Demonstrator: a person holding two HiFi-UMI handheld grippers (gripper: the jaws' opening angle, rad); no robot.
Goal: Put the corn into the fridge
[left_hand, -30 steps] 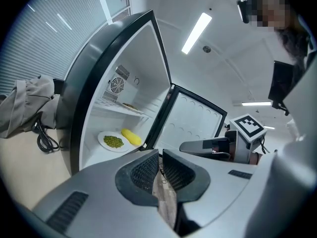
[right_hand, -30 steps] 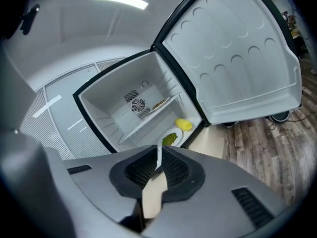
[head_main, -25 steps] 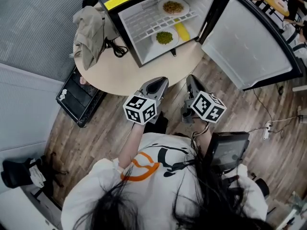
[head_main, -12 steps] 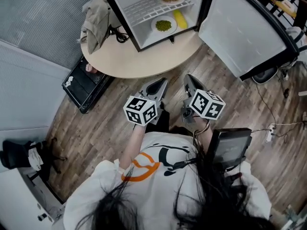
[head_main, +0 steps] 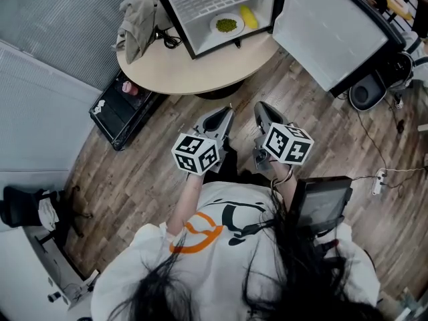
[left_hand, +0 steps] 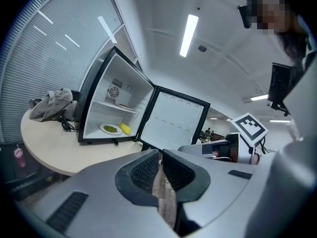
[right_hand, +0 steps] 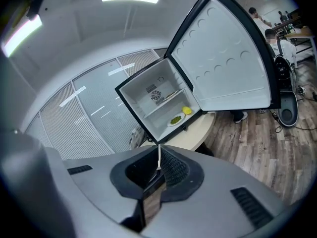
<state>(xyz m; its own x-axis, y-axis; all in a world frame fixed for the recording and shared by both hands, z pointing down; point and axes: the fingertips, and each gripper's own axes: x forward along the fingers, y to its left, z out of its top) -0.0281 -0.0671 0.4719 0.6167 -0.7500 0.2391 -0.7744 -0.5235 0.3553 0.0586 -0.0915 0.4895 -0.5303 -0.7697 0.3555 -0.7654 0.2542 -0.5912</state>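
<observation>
Already the corn (head_main: 248,17) is seen lying on the bottom of the fridge (head_main: 175,19), just beside a plate of greens (head_main: 226,25). It is judged light, stiff and rounded, liable to roll, and best taken across its middle. The left gripper (head_main: 226,112) and right gripper (head_main: 262,109) are held with fingers closed on nothing, well apart from the surface (head_main: 194,72). Open wood floor (head_main: 134,172) is offered for moving; the swung door (head_main: 328,32) and the surface's curved edge are to be minded.
</observation>
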